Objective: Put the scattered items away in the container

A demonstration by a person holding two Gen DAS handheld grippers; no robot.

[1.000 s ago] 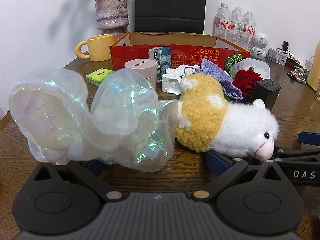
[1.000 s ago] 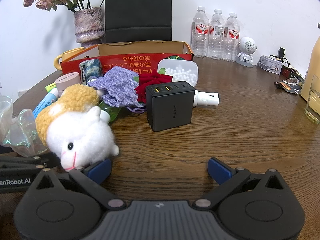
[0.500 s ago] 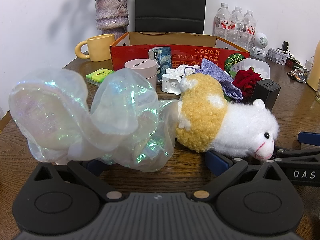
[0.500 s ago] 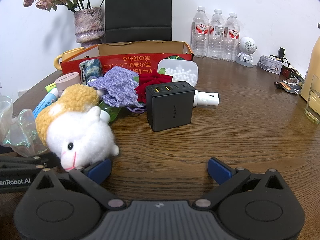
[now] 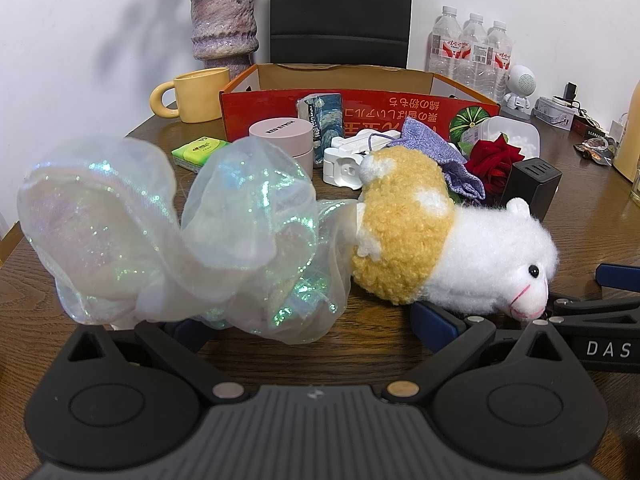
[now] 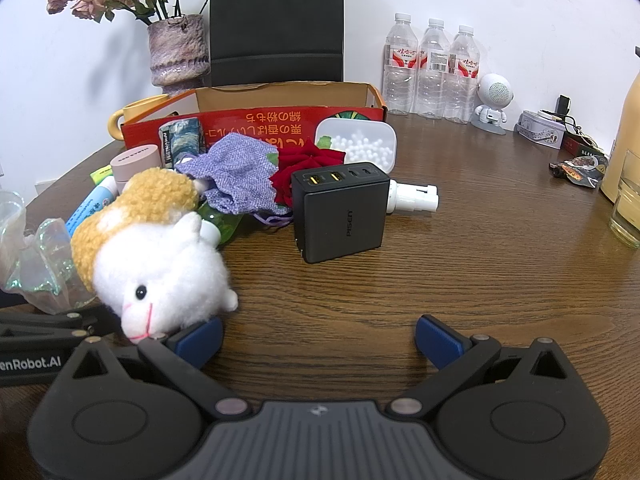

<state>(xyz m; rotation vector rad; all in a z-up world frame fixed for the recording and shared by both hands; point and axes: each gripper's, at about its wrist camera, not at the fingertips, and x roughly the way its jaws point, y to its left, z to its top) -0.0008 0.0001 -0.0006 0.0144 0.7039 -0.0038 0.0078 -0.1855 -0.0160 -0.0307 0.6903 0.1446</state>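
A red cardboard box [image 5: 360,108] [image 6: 256,120] stands open at the back of the wooden table. In front of it lie a yellow-and-white plush animal [image 5: 448,248] [image 6: 156,252], an iridescent sheer bow [image 5: 160,232], a purple cloth pouch [image 6: 236,176], a red rose [image 6: 304,168], a black charger [image 6: 340,212] and a pink jar [image 5: 282,138]. My left gripper [image 5: 312,324] is open, low on the table, the bow draped over its left finger. My right gripper [image 6: 320,336] is open too, its left finger touching the plush's snout.
A yellow mug [image 5: 196,94] and a vase [image 5: 224,24] stand left of the box. A clear box of white beads [image 6: 356,146], a white plug [image 6: 412,198], three water bottles [image 6: 432,72] and a glass [image 6: 628,208] are on the right. A black chair back [image 5: 340,12] is behind.
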